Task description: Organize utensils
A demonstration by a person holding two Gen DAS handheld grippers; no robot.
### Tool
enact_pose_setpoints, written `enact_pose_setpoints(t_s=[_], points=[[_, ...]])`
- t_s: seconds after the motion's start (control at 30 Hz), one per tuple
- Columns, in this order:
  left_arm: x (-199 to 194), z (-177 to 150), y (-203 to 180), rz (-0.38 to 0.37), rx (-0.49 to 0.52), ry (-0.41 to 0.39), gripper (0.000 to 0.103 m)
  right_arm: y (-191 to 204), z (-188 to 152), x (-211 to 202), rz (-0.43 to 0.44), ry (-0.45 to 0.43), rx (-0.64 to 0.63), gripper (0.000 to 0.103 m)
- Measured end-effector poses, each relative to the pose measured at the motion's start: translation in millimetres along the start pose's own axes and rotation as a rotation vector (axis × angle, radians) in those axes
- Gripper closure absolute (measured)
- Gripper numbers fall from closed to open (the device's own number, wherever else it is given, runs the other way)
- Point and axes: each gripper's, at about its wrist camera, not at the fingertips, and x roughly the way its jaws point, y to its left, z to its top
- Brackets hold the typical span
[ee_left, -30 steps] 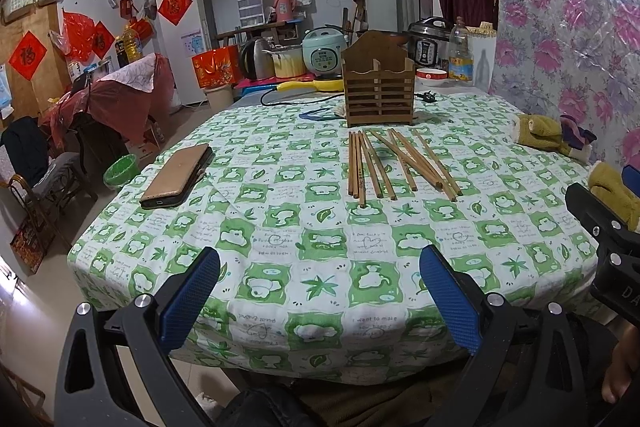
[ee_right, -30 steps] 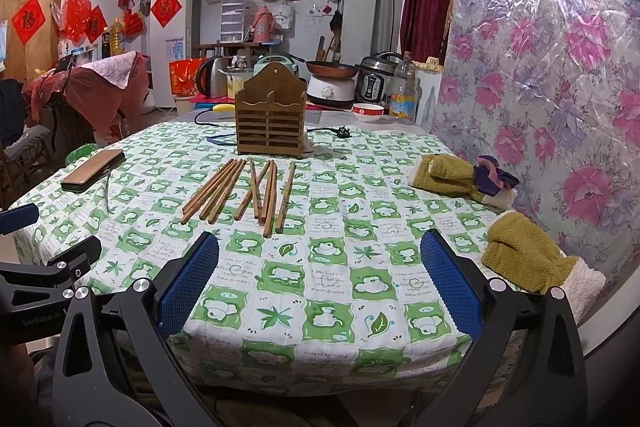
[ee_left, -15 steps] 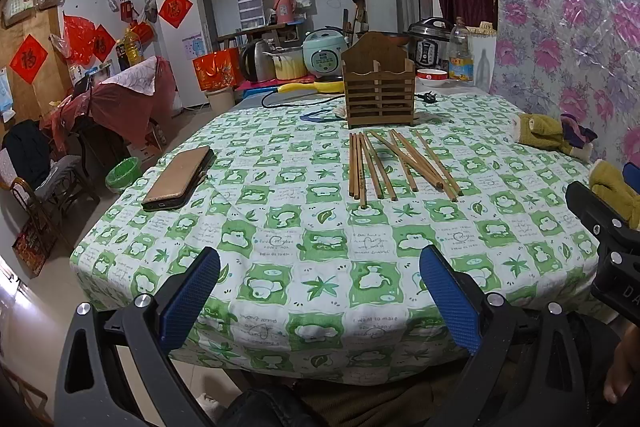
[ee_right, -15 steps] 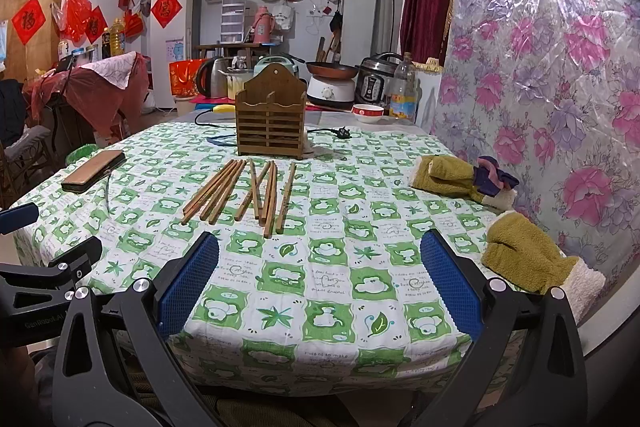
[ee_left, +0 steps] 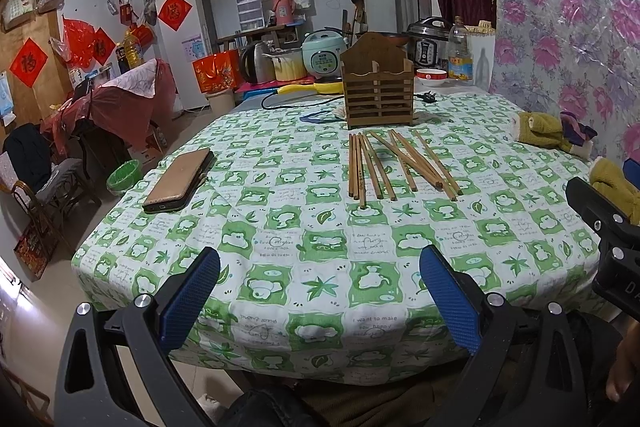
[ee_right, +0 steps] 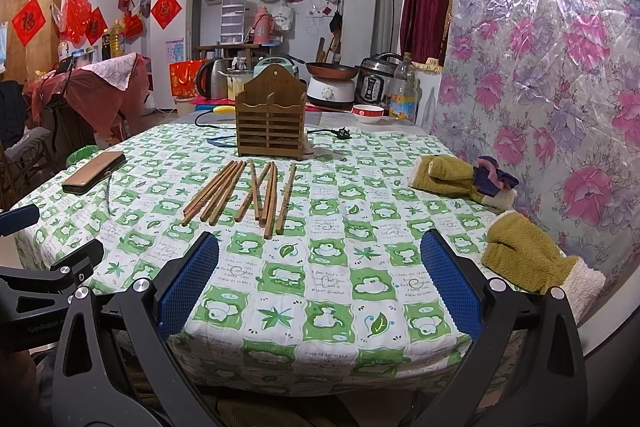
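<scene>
While both grippers gape empty, left gripper (ee_left: 320, 291), right gripper (ee_right: 320, 277), chopsticks (ee_right: 244, 193) well ahead.

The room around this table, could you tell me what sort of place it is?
Most likely a home kitchen and dining room: a rice cooker and pressure cooker stand behind the table, beside a fridge.

10 chopsticks (ee_right: 244, 193), 1 holder (ee_right: 271, 123), 1 phone (ee_right: 94, 173), 2 mittens (ee_right: 524, 255).

Phone (ee_left: 179, 180) flat near desk (ee_left: 320, 259) left edge. Olive mitts (ee_right: 524, 259) by right edge, just beside floral wall. Red-and-white bowl (ee_right: 367, 113), oil bottle (ee_right: 403, 91), rice cooker (ee_left: 322, 55) beyond far edge.
</scene>
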Motion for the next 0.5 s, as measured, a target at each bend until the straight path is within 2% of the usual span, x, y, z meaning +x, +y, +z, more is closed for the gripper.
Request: enact_pose_setpoints(t_s=[0.5], points=[[0.5,-0.2,-1.2,0.001,0.000,0.000,0.005,-0.4,-0.2,0.0,-0.001,-0.001,0.000,0.006]])
